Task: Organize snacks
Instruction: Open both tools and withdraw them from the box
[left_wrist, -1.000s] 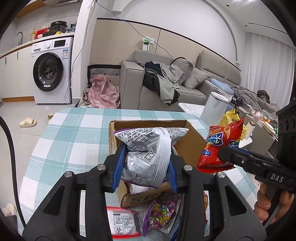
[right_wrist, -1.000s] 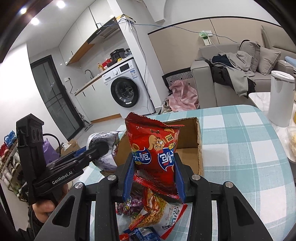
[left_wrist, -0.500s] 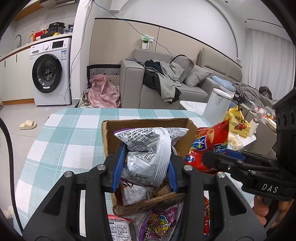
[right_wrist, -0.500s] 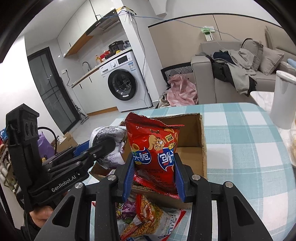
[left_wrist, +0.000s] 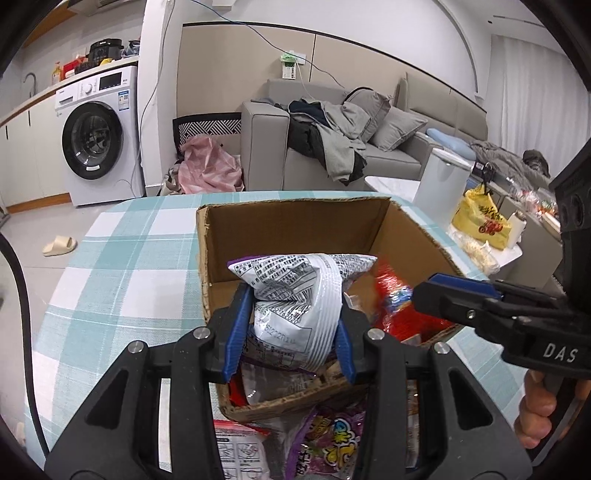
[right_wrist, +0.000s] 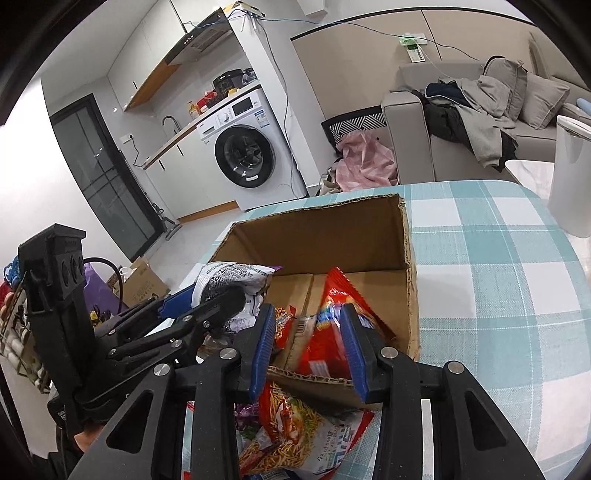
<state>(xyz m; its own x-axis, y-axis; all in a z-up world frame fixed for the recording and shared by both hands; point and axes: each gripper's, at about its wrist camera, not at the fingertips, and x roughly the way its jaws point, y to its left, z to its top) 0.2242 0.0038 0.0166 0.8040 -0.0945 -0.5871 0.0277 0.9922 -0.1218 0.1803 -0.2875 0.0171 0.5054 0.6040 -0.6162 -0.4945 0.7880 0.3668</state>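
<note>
An open cardboard box (left_wrist: 295, 225) (right_wrist: 317, 236) stands on the checked tablecloth. My left gripper (left_wrist: 290, 332) is shut on a silver-grey snack bag (left_wrist: 299, 295) and holds it over the box's near edge; that gripper also shows in the right wrist view (right_wrist: 218, 299). My right gripper (right_wrist: 308, 349) stands open around a red snack bag (right_wrist: 332, 325), which lies inside the box, blurred. In the left wrist view the red bag (left_wrist: 395, 306) lies in the box beside the right gripper's fingers (left_wrist: 454, 291).
Loose snack packets lie in front of the box: a purple one (left_wrist: 332, 439), a red-and-white one (left_wrist: 236, 454) and an orange noodle-snack bag (right_wrist: 295, 424). A white bin (right_wrist: 570, 173) and a yellow bag (left_wrist: 480, 218) are to the right.
Both grippers moved forward over the box. The right gripper's jaws opened and the red bag dropped from upright between them into the box. The left still holds the silver bag.
</note>
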